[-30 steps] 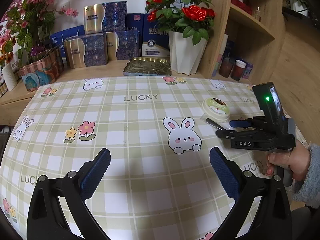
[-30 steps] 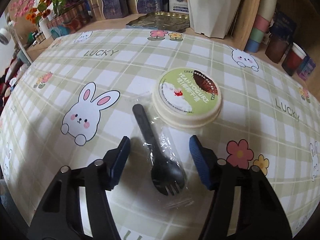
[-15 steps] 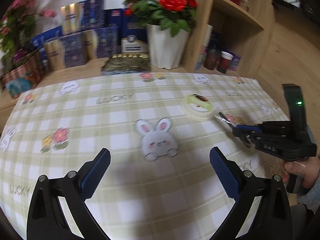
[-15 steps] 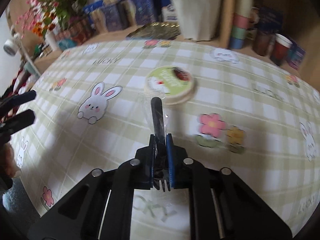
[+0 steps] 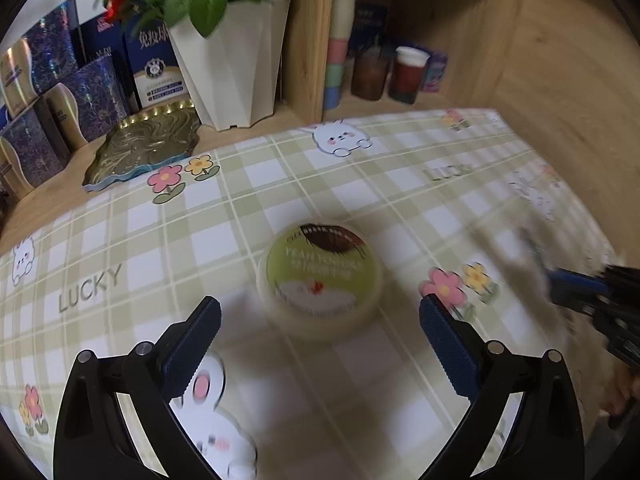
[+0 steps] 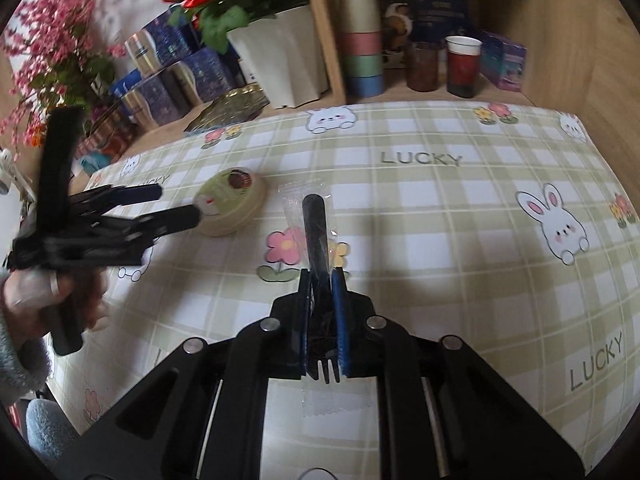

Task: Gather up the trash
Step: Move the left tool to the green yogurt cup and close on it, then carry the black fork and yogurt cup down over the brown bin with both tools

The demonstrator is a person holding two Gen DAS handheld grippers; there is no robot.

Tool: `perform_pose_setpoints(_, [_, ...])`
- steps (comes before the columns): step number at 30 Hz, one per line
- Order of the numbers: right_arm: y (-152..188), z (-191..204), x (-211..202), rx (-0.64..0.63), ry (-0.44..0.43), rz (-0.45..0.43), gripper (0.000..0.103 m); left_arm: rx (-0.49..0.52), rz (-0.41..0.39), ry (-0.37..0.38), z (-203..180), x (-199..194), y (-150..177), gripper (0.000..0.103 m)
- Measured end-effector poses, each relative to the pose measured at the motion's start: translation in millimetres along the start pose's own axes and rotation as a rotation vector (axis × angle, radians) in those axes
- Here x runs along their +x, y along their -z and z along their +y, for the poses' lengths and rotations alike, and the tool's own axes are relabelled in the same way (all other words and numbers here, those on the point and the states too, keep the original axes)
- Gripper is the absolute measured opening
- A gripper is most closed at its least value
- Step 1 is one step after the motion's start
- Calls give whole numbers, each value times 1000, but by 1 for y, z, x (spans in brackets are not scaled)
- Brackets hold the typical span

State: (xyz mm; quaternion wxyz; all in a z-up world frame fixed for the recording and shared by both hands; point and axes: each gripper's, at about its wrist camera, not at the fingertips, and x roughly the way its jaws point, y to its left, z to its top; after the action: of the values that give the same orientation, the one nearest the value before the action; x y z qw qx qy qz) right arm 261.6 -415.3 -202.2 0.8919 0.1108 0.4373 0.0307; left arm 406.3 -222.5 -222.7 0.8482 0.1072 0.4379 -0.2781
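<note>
Right gripper (image 6: 323, 316): jaws pressed together on a black plastic fork (image 6: 317, 248) in its clear wrapper, held off the checked tablecloth (image 6: 440, 208). Left gripper (image 5: 320, 340): jaws spread wide, nothing between the pads. Yogurt tub (image 5: 320, 276), green lid: on the cloth just ahead of them, apparently untouched; view blurred.

Beyond the tongs, the desk (image 6: 440, 208) wears a green checked cloth with rabbits, flowers and "LUCKY". Behind it stands a wooden shelf unit (image 6: 320, 32) holding stacked cups (image 6: 362, 40). A white flowerpot (image 5: 228, 68) and blue boxes (image 5: 60, 92) line the back ledge, in soft daylight.
</note>
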Motion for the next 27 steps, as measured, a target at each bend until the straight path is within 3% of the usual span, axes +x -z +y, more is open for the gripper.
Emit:
perform_pose_setpoints(13, [10, -26, -7, 72, -15, -11, 14, -16, 79, -71, 1, 49, -18, 97])
perform_pose_setpoints(14, [11, -26, -7, 75, -17, -10, 14, -24, 79, -71, 2, 49, -18, 87])
perform_pose_setpoints(16, [13, -24, -8, 81, -22, -9, 14, -52, 72, -35, 6, 44, -18, 83])
perform_pose_setpoints(18, [15, -23, -9, 85, -28, -10, 14, -47, 67, -71, 7, 38, -15, 82])
perform_pose_setpoints(27, [22, -3, -25, 92, -60, -23, 14, -26, 33, -96, 12, -10, 5, 82])
